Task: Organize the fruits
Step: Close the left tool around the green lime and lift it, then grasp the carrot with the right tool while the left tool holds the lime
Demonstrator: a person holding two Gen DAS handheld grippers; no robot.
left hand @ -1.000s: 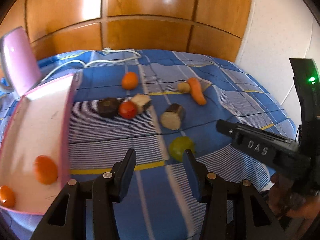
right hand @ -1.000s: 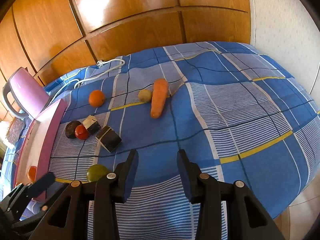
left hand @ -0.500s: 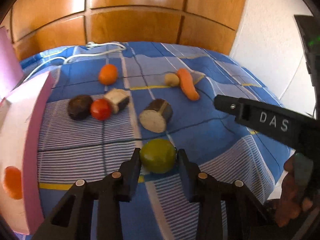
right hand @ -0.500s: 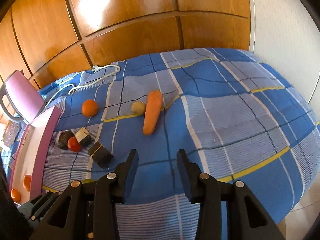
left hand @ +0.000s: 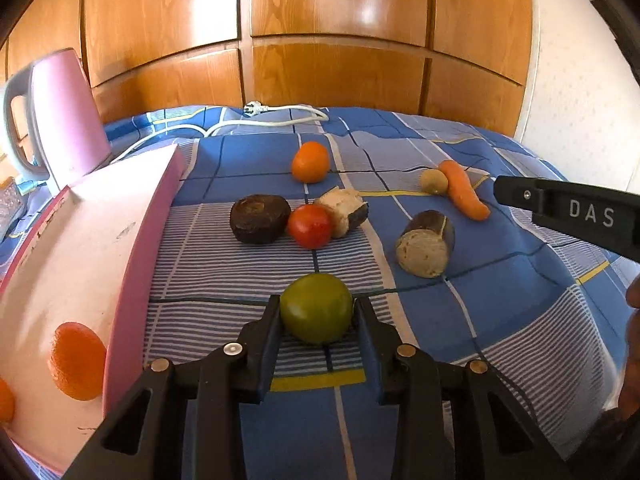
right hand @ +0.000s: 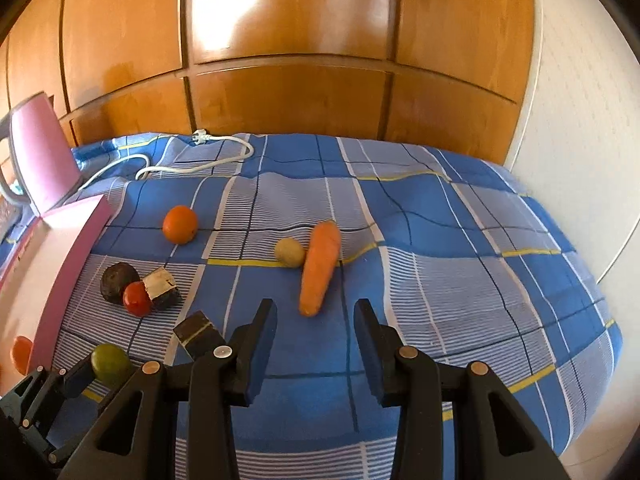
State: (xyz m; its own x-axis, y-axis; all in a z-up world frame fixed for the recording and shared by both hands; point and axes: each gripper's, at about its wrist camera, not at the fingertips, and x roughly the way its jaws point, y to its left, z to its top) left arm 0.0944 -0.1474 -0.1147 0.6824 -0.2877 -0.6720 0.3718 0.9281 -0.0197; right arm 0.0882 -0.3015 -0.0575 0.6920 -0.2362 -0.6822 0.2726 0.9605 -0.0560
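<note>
Left gripper (left hand: pixel 316 312) clamped on the green fruit (left hand: pixel 316 308), 1 finger against each side; fruit sits low over the blue checked bedspread (left hand: pixel 460 320), contact with the cloth not clear. Right gripper (right hand: pixel 316 316) held apart, nothing between the fingers, hovering over the bedspread just short of the carrot (right hand: pixel 319 266). Pink tray (left hand: pixel 80 248) at left edge of the bed, 2 oranges inside; the nearer tray orange (left hand: pixel 76 360) fully seen, the other cut by the frame edge. On the cloth beyond the green fruit: red tomato (left hand: pixel 310 226) touching a dark round piece (left hand: pixel 260 219) on its left and a cut, pale-faced chunk (left hand: pixel 344 212) on its right. A 2nd cut chunk (left hand: pixel 426 244) lies apart to the right. Loose orange (left hand: pixel 310 162) farther back. Small yellowish fruit (left hand: pixel 434 181) just beside the carrot's thick end. White cable (left hand: pixel 280 114) with plug near the wooden panel (left hand: pixel 340 20). Pink kettle (left hand: pixel 68 112) behind the tray.
</note>
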